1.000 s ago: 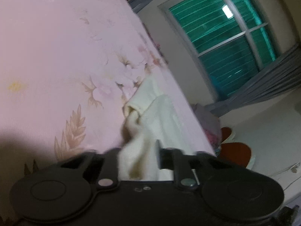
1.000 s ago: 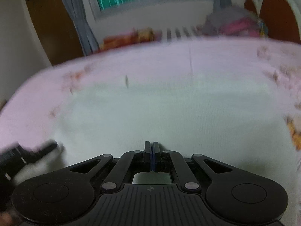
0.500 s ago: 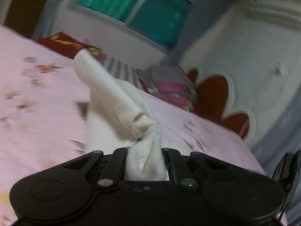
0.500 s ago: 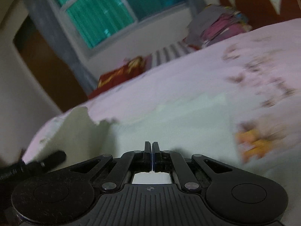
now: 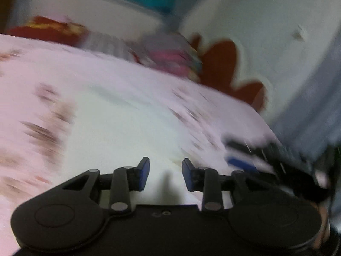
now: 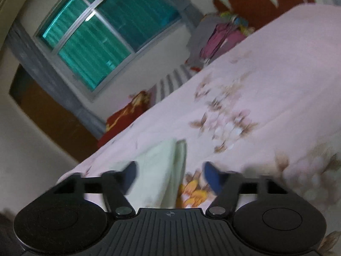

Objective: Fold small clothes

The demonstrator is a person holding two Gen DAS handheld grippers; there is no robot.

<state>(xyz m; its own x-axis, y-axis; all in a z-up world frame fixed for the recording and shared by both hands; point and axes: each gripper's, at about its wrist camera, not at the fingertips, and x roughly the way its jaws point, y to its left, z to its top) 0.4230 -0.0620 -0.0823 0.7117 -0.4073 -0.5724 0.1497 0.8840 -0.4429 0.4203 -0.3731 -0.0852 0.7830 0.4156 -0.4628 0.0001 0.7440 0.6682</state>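
Both the left gripper (image 5: 165,175) and right gripper (image 6: 170,177) are opening, empty, above the white garment (image 5: 119,123) lying folded on the pink floral bedsheet (image 6: 266,81), apparently needing more folds.

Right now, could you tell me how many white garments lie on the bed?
1: the white garment lies flat on the pink bedspread, just ahead of both grippers. Others may be out of view.

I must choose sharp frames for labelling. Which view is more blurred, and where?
Left wrist view: heavy streaks across the pink bedsheet and white garment. Right wrist view: milder; window fairly crisp, right gripper fingertips smeared.
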